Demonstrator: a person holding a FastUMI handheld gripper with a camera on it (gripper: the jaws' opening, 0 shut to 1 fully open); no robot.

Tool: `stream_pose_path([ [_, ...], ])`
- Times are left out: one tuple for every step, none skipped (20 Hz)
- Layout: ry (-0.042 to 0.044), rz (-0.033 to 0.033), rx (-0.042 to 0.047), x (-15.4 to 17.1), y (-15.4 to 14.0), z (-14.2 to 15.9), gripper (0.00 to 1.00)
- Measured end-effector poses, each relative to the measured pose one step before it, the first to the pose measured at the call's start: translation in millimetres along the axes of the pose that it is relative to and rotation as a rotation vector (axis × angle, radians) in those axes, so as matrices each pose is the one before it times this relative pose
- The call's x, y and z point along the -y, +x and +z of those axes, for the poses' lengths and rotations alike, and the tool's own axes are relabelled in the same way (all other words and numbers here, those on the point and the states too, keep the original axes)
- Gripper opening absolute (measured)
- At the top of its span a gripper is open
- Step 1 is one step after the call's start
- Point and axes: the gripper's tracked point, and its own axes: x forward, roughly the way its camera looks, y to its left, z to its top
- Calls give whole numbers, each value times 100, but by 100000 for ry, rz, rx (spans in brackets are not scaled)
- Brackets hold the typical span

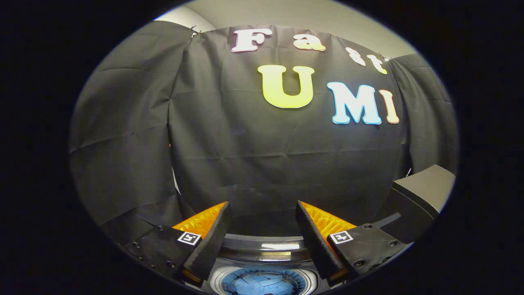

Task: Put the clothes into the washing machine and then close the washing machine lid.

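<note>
My gripper (262, 211) is open, with nothing between its fingers. It hovers high over the washing machine (266, 246), whose top opening lies below and between the fingers. Inside the drum lies a light blue garment (262, 283), seen from above. The machine's dark raised lid (413, 205) stands to the right of the right finger, tilted up and back. The booth's black cloth wall is straight ahead beyond the fingers.
The black cloth wall closes off the space ahead and to both sides. A pale ceiling shows above it. The glossy rim of the machine's opening (270, 256) curves between the fingers.
</note>
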Motion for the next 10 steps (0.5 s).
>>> stream_pose_path([
  [96,-144,-23,2,-320,-147,98],
  [128,-30,-415,10,-256,-151,98],
  [173,59,-434,-17,-337,-303,98],
  [231,-193,-108,98,-242,-120,98],
  [414,-73,294,76,-411,-161,98],
  [102,68,296,16,-317,-167,98],
  [-149,159,246,12,-287,-186,98],
  [-275,159,300,-7,-249,-225,98],
  [-115,77,183,6,-198,-195,98],
  [-62,53,85,-17,-256,-146,98],
])
